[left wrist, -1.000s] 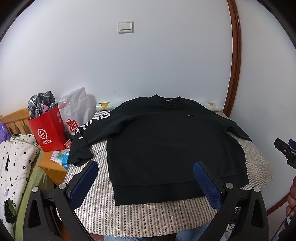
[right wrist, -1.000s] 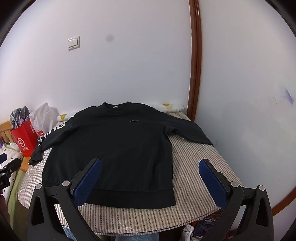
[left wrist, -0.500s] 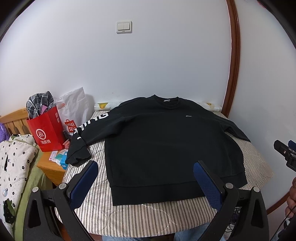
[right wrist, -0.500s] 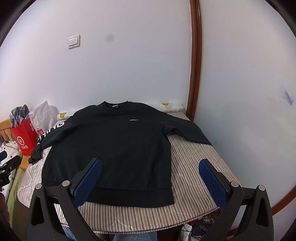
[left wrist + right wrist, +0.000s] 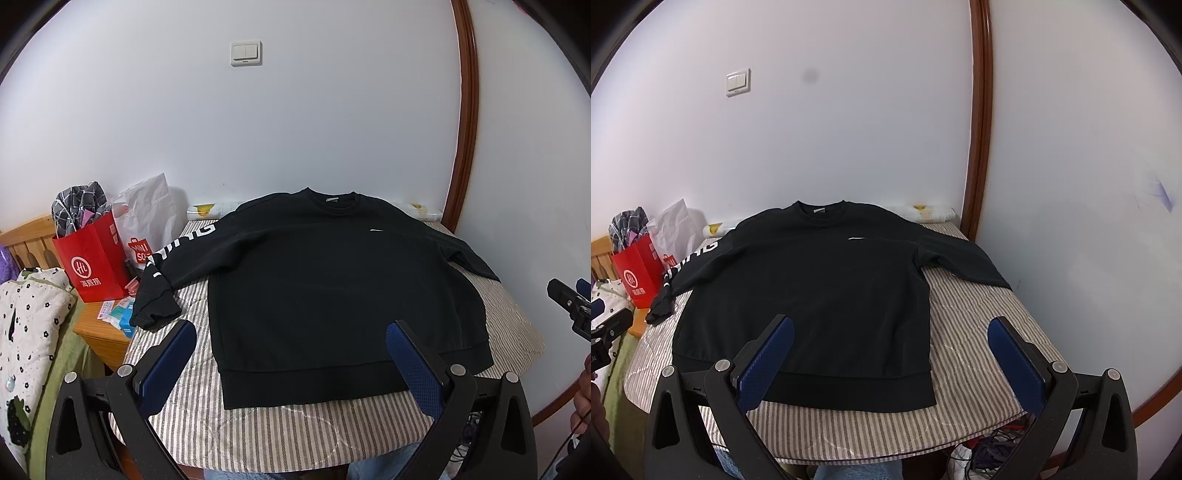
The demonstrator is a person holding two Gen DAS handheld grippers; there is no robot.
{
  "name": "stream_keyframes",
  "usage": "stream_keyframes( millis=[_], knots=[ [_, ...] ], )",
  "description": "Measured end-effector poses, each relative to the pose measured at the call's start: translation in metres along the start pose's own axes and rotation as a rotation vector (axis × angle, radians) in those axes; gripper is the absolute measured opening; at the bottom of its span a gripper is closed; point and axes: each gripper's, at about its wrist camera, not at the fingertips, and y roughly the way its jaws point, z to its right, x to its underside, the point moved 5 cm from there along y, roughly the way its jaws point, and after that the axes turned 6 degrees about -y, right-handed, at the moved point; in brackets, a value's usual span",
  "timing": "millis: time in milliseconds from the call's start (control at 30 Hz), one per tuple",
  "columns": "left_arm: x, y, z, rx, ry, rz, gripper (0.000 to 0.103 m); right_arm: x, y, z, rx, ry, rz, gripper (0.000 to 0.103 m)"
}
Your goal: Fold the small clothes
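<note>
Both grippers hover short of a flat, unfolded sweatshirt

The black long-sleeved cotton sweatshirt (image 5: 332,295) lies face up on the grey-and-white striped bed (image 5: 979,332), collar at the far wall, ribbed hem nearest the grippers, long axis running straight away from them. The left gripper (image 5: 291,354) and right gripper (image 5: 890,350) both have blue-padded fingers spread wide, holding nothing, just short of the hem. The lettered sleeve hangs off the sweatshirt's left side, likely the left gripper's; the plain sleeve lies on its right, nearer the right gripper.

Both grippers, left (image 5: 290,347) and right (image 5: 892,345), have black frames, silver screws and blue textured pads
</note>
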Motion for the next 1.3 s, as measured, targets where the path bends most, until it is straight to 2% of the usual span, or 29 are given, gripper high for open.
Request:
stream_keyframes(
  millis=[1000, 1300],
  knots=[
    [-0.003, 0.000, 0.000, 0.004, 0.004, 0.003, 0.103, -0.002, -0.001, -0.002, 0.004, -0.001, -0.003, 0.103],
    [-0.006, 0.034, -0.015, -0.006, -0.003, -0.027, 0.103, 0.001, 0.015, 0.000, -0.013, 0.013, 0.010, 0.103]
  ],
)
